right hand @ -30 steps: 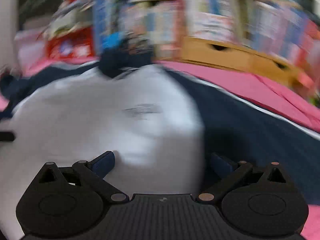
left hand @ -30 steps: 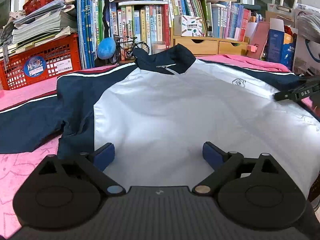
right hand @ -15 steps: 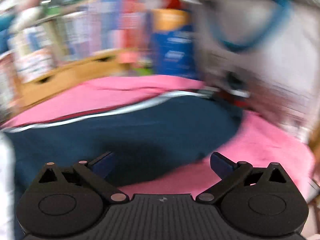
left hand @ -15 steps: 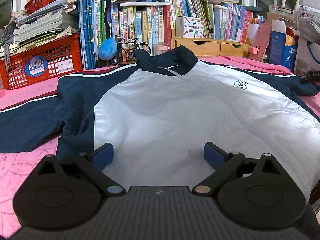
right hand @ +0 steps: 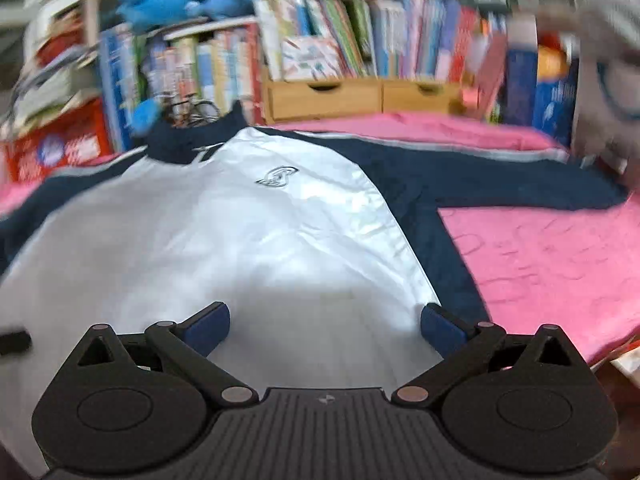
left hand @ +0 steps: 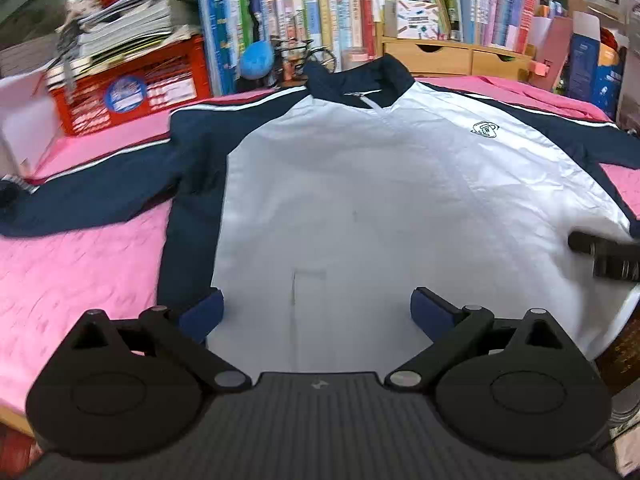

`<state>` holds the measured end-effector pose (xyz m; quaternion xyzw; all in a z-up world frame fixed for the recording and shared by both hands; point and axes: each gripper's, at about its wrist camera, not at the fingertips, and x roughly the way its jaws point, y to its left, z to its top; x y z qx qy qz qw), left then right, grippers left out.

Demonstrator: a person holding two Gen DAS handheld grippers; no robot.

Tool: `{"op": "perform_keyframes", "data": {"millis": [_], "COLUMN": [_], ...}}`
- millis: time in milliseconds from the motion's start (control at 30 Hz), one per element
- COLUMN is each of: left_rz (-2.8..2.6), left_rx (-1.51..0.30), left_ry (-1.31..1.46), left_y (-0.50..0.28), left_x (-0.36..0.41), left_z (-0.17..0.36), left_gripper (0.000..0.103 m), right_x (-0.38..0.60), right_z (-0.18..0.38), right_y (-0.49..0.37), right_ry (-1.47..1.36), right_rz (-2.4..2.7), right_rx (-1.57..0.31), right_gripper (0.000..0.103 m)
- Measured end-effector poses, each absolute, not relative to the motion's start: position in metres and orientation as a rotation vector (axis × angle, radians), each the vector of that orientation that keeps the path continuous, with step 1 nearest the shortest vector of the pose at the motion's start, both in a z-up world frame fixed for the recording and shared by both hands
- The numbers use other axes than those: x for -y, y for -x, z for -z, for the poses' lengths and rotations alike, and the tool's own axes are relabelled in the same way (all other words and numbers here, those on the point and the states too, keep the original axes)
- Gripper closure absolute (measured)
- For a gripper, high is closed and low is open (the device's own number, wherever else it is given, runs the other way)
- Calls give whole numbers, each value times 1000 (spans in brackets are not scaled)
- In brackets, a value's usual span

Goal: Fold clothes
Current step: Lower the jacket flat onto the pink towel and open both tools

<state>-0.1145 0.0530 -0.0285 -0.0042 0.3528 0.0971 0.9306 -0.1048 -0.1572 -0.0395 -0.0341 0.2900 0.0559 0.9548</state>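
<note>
A white jacket (left hand: pixel 360 184) with navy sleeves and collar lies flat, front up, on a pink cloth; it also shows in the right wrist view (right hand: pixel 224 232). Both sleeves are spread out sideways. My left gripper (left hand: pixel 316 312) is open and empty above the jacket's lower left hem. My right gripper (right hand: pixel 326 324) is open and empty above the lower right hem; its tip shows at the right edge of the left wrist view (left hand: pixel 604 252). The right wrist view is blurred.
The pink cloth (left hand: pixel 60 272) covers the surface. Behind the jacket stand a red crate (left hand: pixel 132 88) of papers, a row of books (left hand: pixel 320 20), a wooden drawer box (left hand: pixel 448 56) and a blue carton (left hand: pixel 592 68). A blue plush (left hand: pixel 256 56) sits near the collar.
The left gripper has lifted and pulled back a little, so more of the jacket shows. The right gripper swung from the far right sleeve back to the jacket's lower right hem.
</note>
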Motion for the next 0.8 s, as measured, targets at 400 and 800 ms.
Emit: {"op": "perform_keyframes", "data": {"millis": [400, 800], "left_rz": [-181, -200], "left_rx": [-683, -665], "left_ry": [11, -11], "left_y": [214, 268], "left_x": [-8, -9], "left_z": [-3, -1], "left_gripper": [1, 0], "right_x": [181, 186], "right_z": [9, -11], "right_y": [208, 302], "right_ry": [12, 25], "right_rz": [-47, -79], "right_rx": [-559, -442], "right_gripper": [0, 0]}}
